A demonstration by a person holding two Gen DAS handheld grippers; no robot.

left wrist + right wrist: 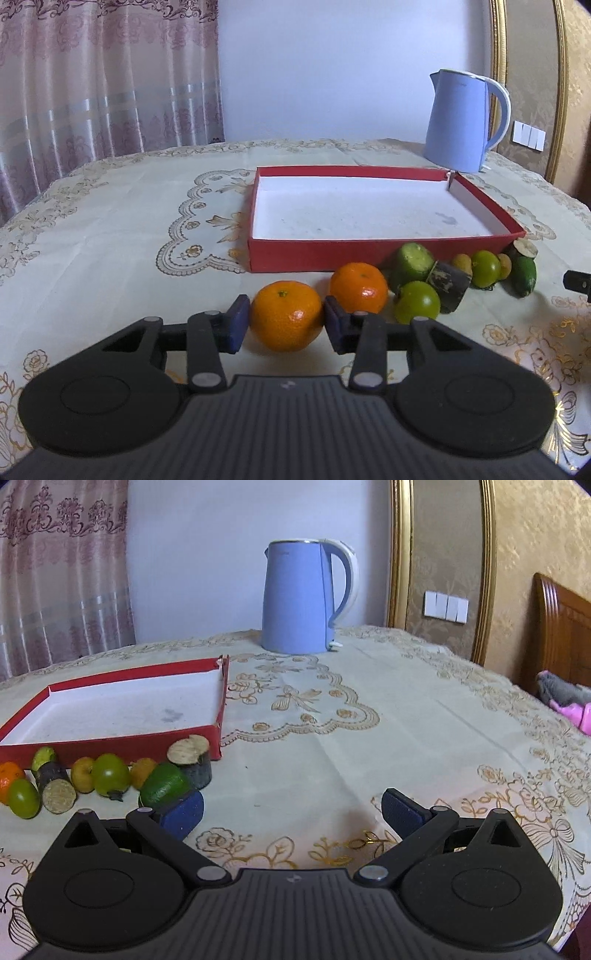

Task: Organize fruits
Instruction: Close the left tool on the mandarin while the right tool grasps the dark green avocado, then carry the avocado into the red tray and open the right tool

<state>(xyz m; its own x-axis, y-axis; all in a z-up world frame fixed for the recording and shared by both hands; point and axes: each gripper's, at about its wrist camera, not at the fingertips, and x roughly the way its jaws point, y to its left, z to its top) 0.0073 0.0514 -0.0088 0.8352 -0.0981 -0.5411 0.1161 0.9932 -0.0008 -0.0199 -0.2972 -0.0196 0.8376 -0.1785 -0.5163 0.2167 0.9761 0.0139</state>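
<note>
My left gripper [285, 320] is shut on an orange mandarin [285, 320] that rests on the tablecloth, both blue pads pressed against its sides. A second mandarin [358, 287] lies just behind and to its right. Further right sit green round fruits [417, 302], dark sugarcane pieces [448, 284], small yellow fruits [462, 263] and an oval green fruit [524, 276]. Behind them stands a red box [376, 254] with a white bottom and nothing in it. My right gripper [291, 814] is open over bare cloth; its left pad [183, 814] is beside the oval green fruit [164, 786].
A blue kettle [295, 594] stands at the back of the table behind the red box [110, 744]. A patterned cream tablecloth [369, 738] covers the table. Curtains hang at the left, a gold-framed wall panel and a wooden headboard [565, 635] are at the right.
</note>
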